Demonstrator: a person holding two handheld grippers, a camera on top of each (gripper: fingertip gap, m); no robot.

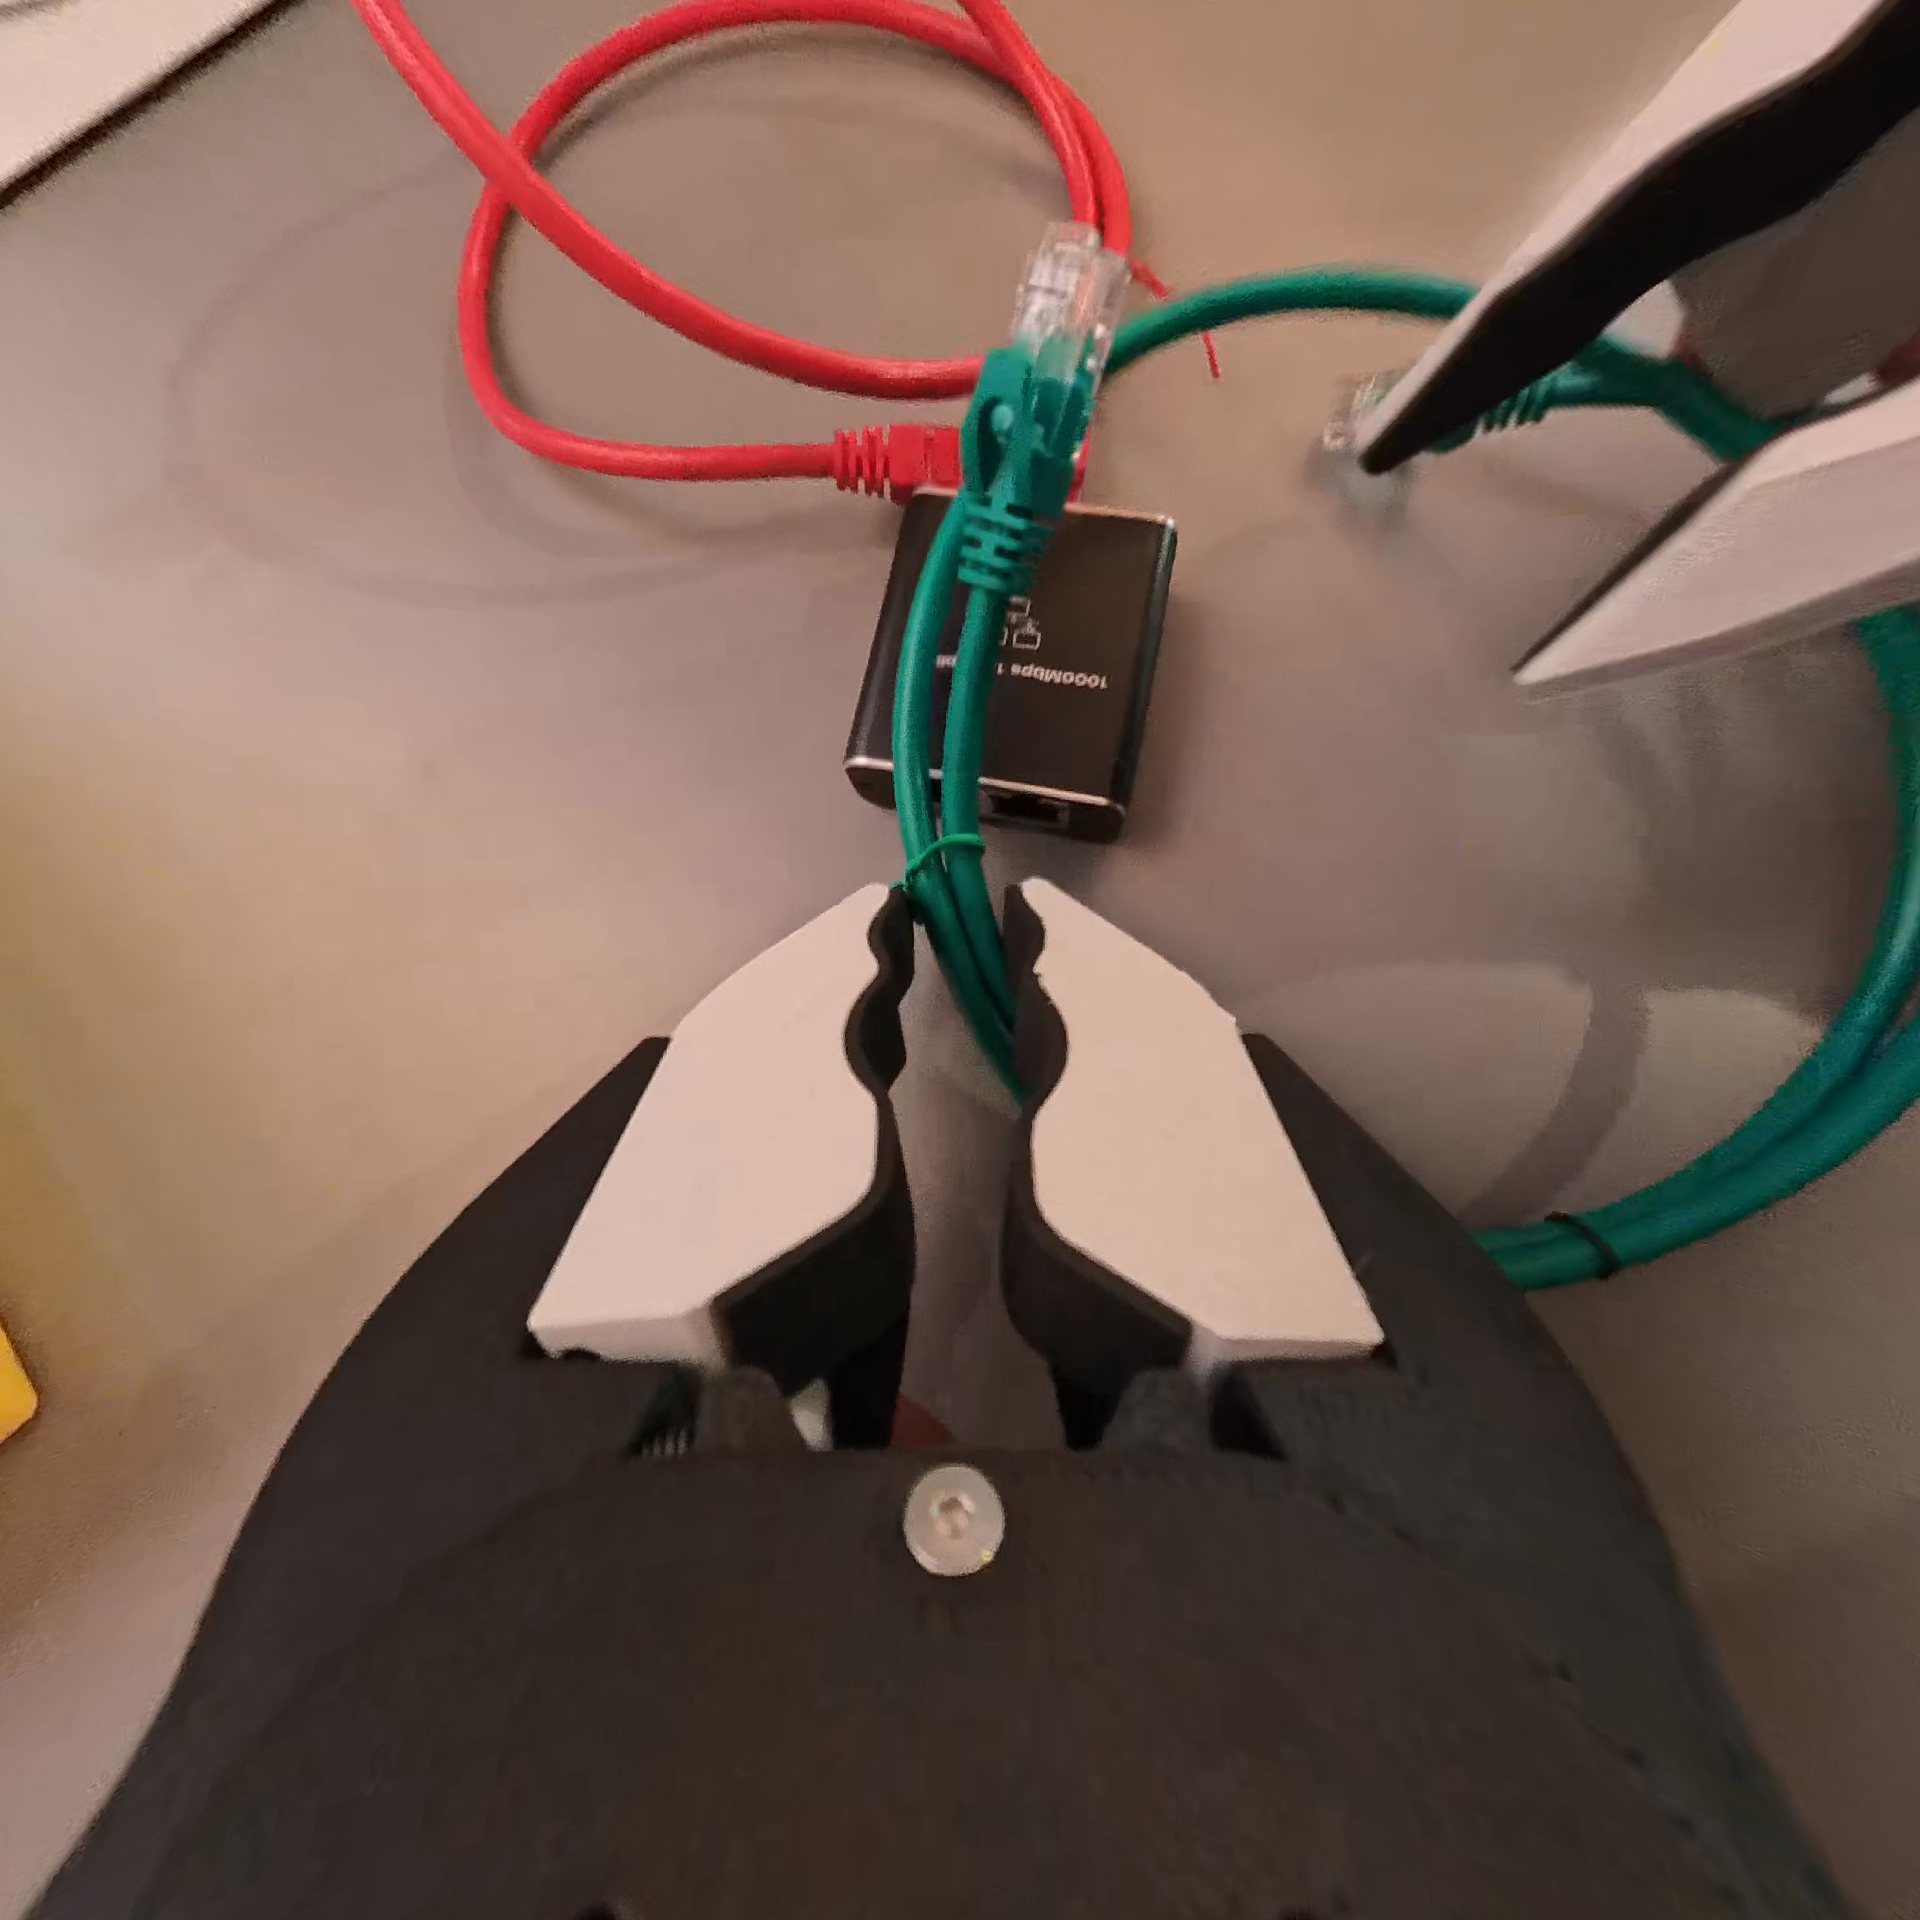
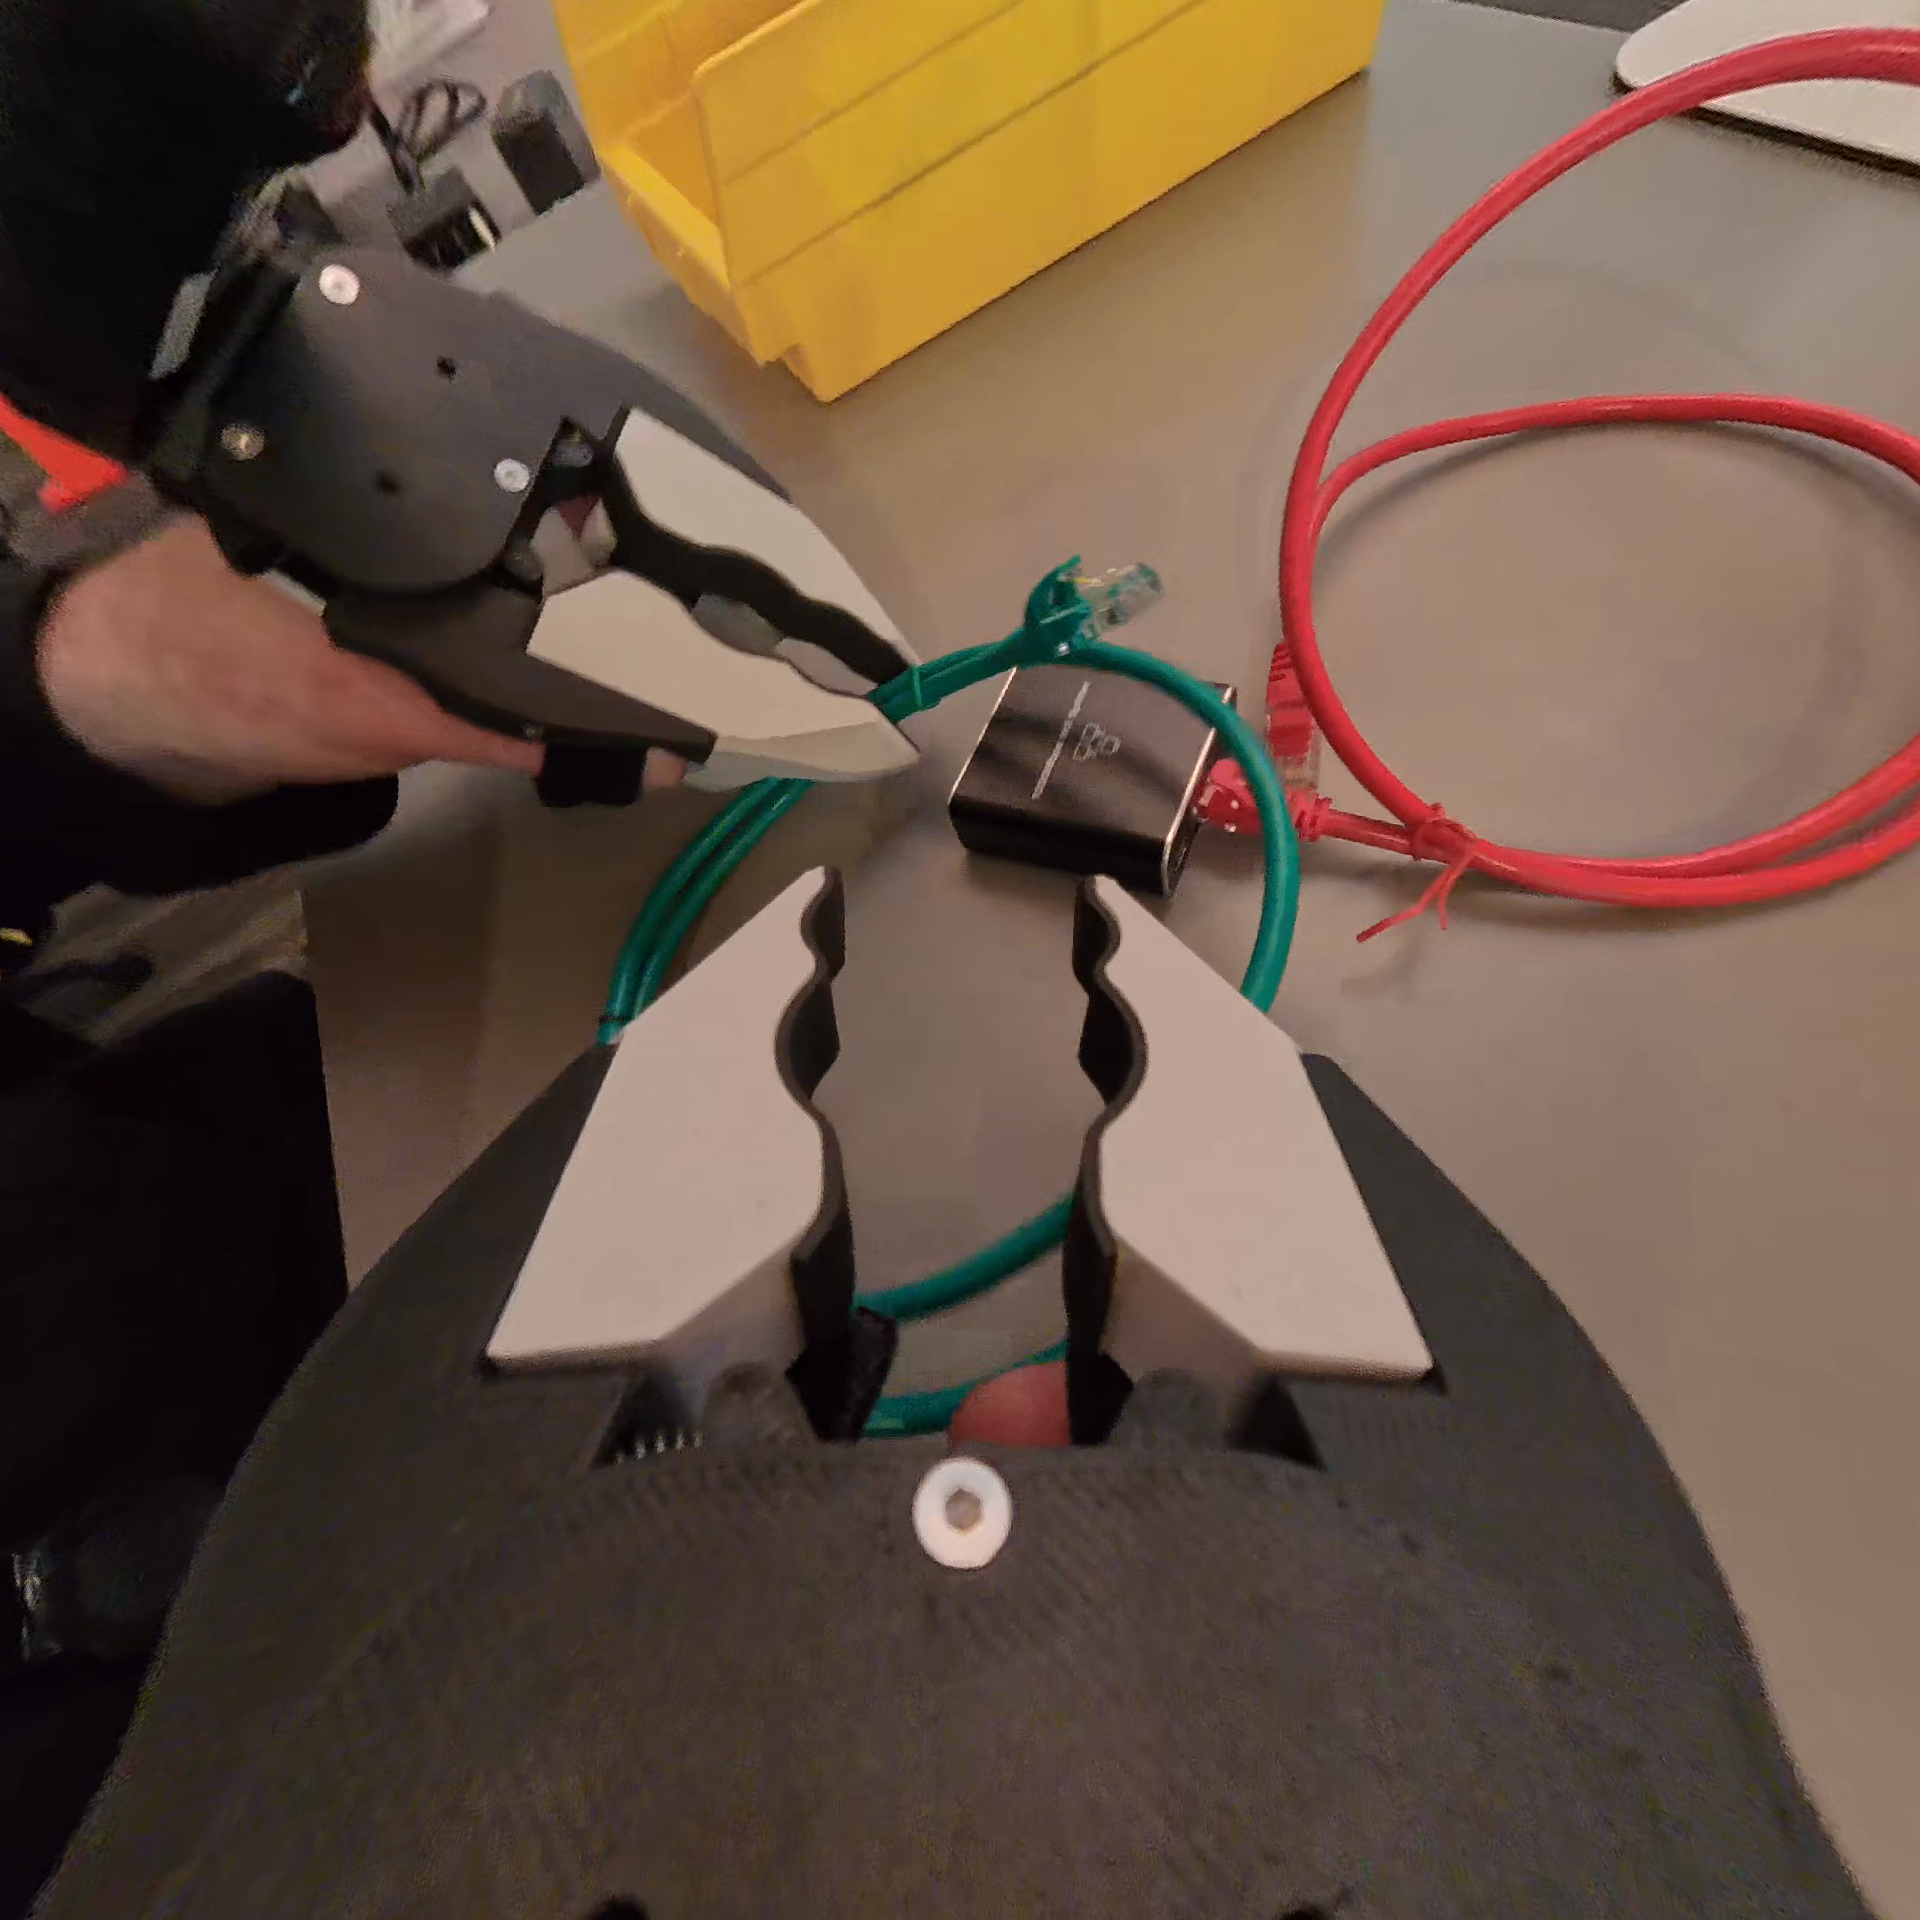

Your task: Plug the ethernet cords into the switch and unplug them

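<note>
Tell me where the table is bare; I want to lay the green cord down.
Bare table lies left of the switch, below the red cord. It is crowded past the switch, where red loops and green cord plugs overlap, and to its right, where the right gripper hovers over green loops.

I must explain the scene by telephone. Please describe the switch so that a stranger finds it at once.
Start from the yellow bin on the grey table; nearer the camera, beside the red cord, lies the switch. Among round cords, it alone is a small black box, and the green cord arches over it.
</note>
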